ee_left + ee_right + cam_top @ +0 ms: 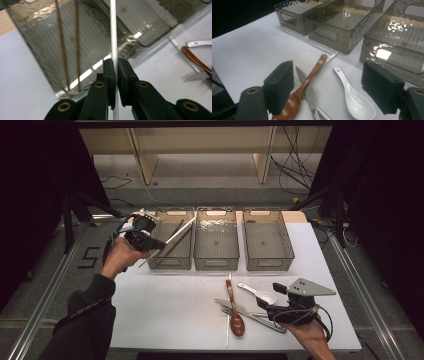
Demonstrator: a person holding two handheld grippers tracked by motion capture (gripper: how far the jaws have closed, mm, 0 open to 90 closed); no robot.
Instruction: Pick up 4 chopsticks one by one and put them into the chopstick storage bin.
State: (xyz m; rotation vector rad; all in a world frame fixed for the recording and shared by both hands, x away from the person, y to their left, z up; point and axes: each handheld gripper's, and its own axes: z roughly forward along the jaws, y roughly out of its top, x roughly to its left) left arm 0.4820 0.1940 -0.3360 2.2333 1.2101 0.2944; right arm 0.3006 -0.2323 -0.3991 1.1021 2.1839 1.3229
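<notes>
Jaws of the left gripper (159,243) pinch a white chopstick (176,236), thin, stiff and slippery, near one end over the leftmost bin (170,263), while the right gripper (325,90) gapes wide above a white ceramic spoon (353,97).

The person wore a dark long sleeve (85,315) on the left arm, reaching down to the wrist. Both grippers were black. The left gripper (116,67) had two blocky jaws with ribbed inner faces, set on thick arms with brass-coloured rings at the pivots. The right gripper (332,90) had square, matte black pads and the same brass rings. A grey three-cornered plate (310,287) with small dark holes sat on top of it, and a black cable (320,317) looped from its body.
</notes>
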